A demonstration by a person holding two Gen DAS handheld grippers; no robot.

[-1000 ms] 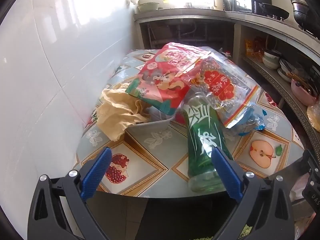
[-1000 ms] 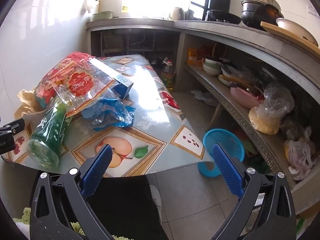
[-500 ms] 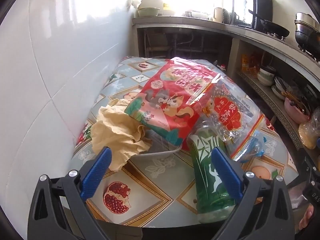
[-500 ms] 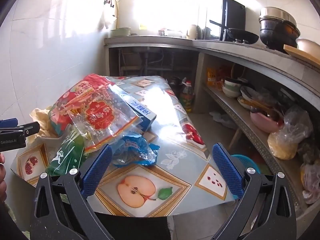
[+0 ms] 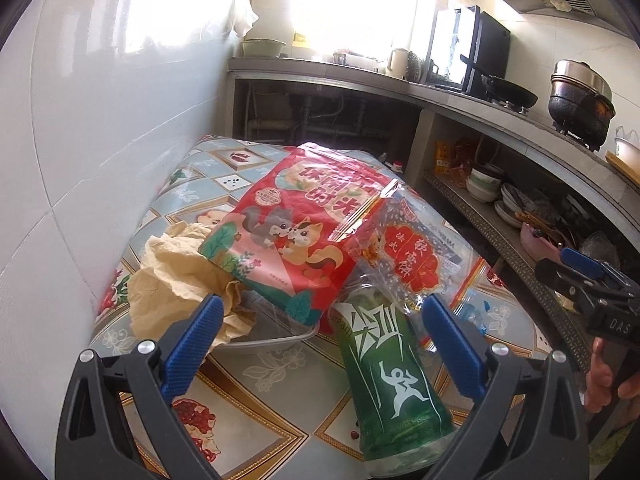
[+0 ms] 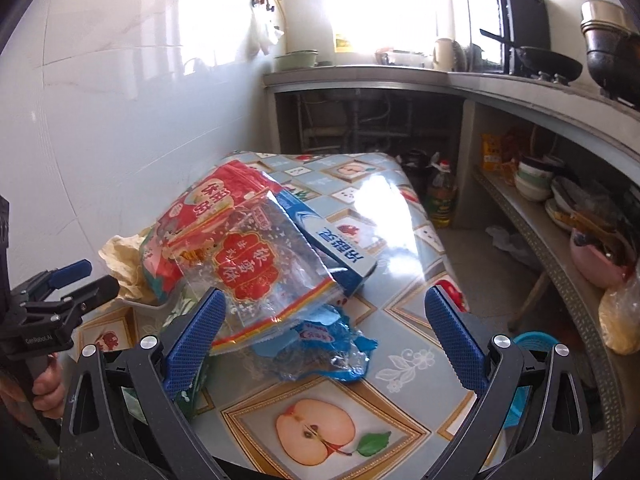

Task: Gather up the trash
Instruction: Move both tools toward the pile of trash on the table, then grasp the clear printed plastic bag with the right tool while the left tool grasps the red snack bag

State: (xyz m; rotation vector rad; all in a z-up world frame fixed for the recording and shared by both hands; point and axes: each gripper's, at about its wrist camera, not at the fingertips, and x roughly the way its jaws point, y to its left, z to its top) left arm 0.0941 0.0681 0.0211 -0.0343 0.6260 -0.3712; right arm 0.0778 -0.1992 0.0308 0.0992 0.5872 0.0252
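A pile of trash lies on the patterned table (image 5: 264, 376). A green bottle (image 5: 390, 376) lies on its side at the near edge. A red snack bag (image 5: 296, 224), a clear bag with a red label (image 5: 412, 256), crumpled tan paper (image 5: 180, 280) and a clear tray (image 5: 276, 340) lie behind it. In the right wrist view I see the clear bag (image 6: 256, 264), a blue wrapper (image 6: 324, 344) and a blue-white box (image 6: 340, 244). My left gripper (image 5: 320, 344) is open, just before the bottle and tray. My right gripper (image 6: 324, 340) is open above the blue wrapper.
A white tiled wall (image 5: 80, 140) runs along the table's left side. A kitchen counter (image 5: 480, 100) with pots and a shelf of dishes (image 6: 560, 208) runs along the right. An oil bottle (image 6: 440, 196) and a blue basket (image 6: 532, 344) stand on the floor.
Both grippers have risen and moved forward over the table toward the pile. Both stay open and empty.
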